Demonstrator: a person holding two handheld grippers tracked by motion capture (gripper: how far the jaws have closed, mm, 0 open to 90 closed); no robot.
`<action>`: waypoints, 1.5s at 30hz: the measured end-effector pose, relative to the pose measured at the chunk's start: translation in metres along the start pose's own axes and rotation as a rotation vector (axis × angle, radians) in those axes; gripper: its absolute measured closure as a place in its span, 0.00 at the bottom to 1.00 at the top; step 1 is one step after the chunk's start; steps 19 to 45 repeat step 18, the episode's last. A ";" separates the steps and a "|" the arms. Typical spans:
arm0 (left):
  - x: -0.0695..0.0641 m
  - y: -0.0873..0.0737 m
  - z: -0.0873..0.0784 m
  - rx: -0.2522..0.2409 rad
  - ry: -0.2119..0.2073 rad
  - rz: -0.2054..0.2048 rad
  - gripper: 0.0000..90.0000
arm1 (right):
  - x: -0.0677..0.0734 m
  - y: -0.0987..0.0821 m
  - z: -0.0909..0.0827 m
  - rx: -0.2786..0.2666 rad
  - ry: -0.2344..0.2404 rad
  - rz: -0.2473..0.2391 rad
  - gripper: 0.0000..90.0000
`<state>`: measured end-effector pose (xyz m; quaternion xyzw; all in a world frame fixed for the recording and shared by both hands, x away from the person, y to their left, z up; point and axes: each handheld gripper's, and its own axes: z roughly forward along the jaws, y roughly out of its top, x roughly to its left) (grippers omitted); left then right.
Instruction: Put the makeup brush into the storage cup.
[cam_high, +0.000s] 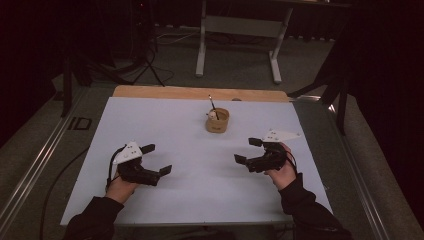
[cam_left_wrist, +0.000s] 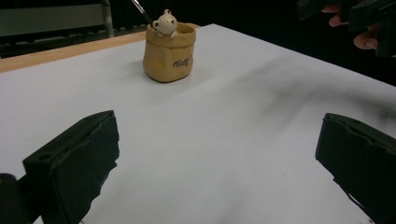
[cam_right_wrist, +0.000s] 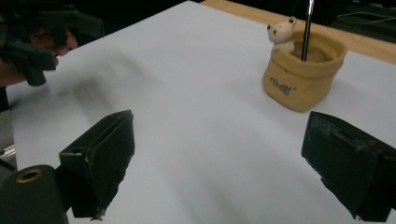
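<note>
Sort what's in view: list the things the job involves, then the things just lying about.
Job:
- tan bear pot
- thin stick standing in it
- left tool, open
- right tool, open

Lying about:
- white table frame behind
- tripod on the floor

A white table (cam_high: 165, 200) (wooden strip along its far edge) bears a tan pot (cam_high: 217, 121).

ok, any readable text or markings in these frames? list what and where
Dark script word on the front of the tan pot: too blurred to read in either gripper view.
"ID"-like marking on the floor left of the table: large letters, only partly legible.
Nothing else bears text.
</note>
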<state>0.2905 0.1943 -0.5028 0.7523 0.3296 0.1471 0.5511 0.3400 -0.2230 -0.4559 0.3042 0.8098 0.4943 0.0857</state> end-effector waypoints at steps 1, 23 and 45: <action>0.000 0.000 0.000 0.000 0.000 0.001 0.00 | 0.000 -0.003 -0.001 -0.002 0.006 0.003 0.10; -0.001 -0.002 0.003 0.009 -0.012 0.001 0.00 | -0.007 -0.033 -0.012 0.000 -0.017 0.028 0.10; -0.001 -0.002 0.003 0.009 -0.012 0.001 0.00 | -0.007 -0.033 -0.012 0.000 -0.017 0.028 0.10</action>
